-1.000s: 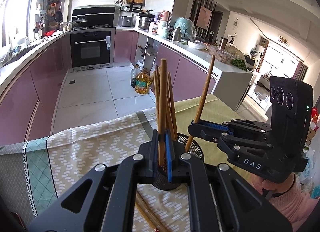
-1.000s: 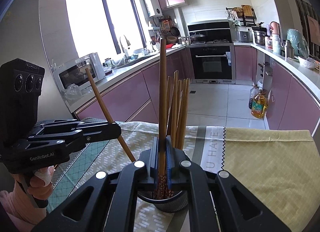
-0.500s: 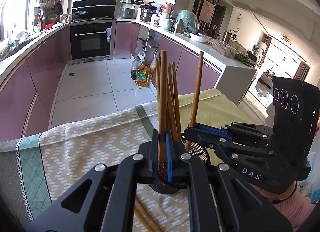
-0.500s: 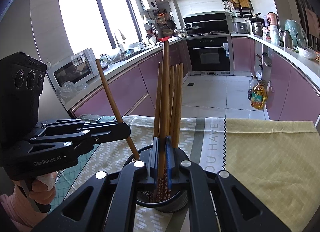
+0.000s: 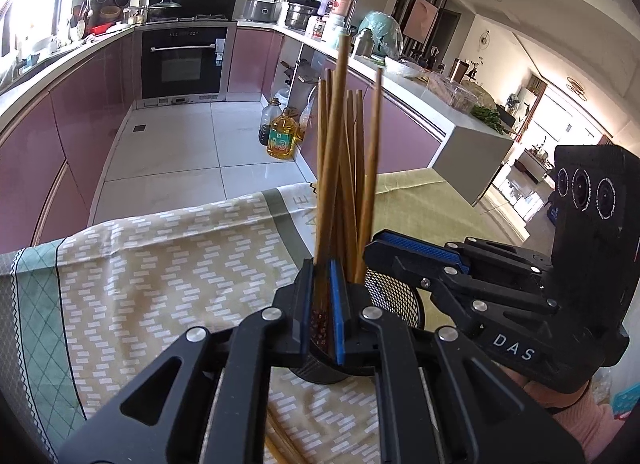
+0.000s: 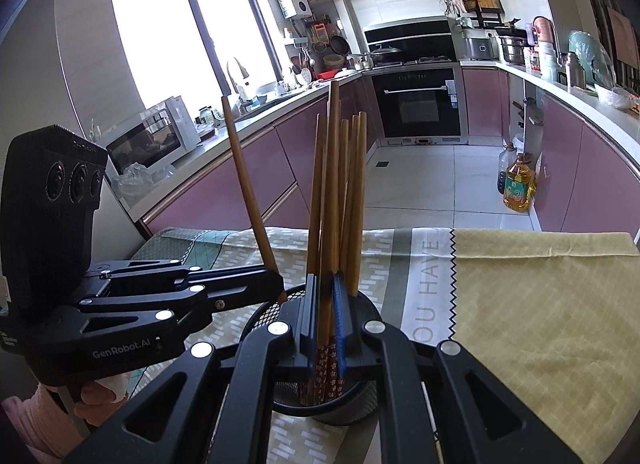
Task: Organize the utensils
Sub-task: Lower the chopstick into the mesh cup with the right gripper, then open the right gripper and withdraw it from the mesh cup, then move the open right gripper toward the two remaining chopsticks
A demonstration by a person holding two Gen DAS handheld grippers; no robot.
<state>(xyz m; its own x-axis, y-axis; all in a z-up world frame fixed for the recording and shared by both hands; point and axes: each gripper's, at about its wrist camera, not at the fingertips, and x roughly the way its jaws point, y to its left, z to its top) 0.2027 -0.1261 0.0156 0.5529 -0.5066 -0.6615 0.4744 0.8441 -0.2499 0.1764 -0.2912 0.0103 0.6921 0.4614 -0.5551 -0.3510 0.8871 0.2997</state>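
**Two chopsticks going into the mesh holder at once**

We hold a hand-held gripper in each hand, and both meet over the black mesh holder (image 6: 344, 404) that stands on the patterned cloth (image 5: 160, 264) covering the desk. The left hand-held gripper (image 5: 322, 304) is closed on one chopstick (image 5: 332, 168), pinched low between its blue pads so the long plain end points up. The right hand-held gripper (image 6: 324, 320) is likewise closed on its own chopstick (image 6: 331, 200). In each case the grip sits just above the holder's rim, which we judge keeps the stick upright and lets its patterned lower end drop straight in among the others.

A bundle of chopsticks (image 6: 352, 200) already stands in the holder, leaning a little against one another. Seen from the right wrist, the left hand-held gripper's chopstick tilts away from the bundle, its foot at the holder's near-left rim.

Much is hidden. The hand-held grippers' own bodies cover most of the holder's mouth, so we cannot tell whether either held chopstick has touched the bottom, nor count the sticks inside. In front of the holder, below the left hand-held gripper, a few loose chopsticks (image 5: 280, 444) lie on the cloth, cut off by the frame's edge; they suggest the sorting is not finished.
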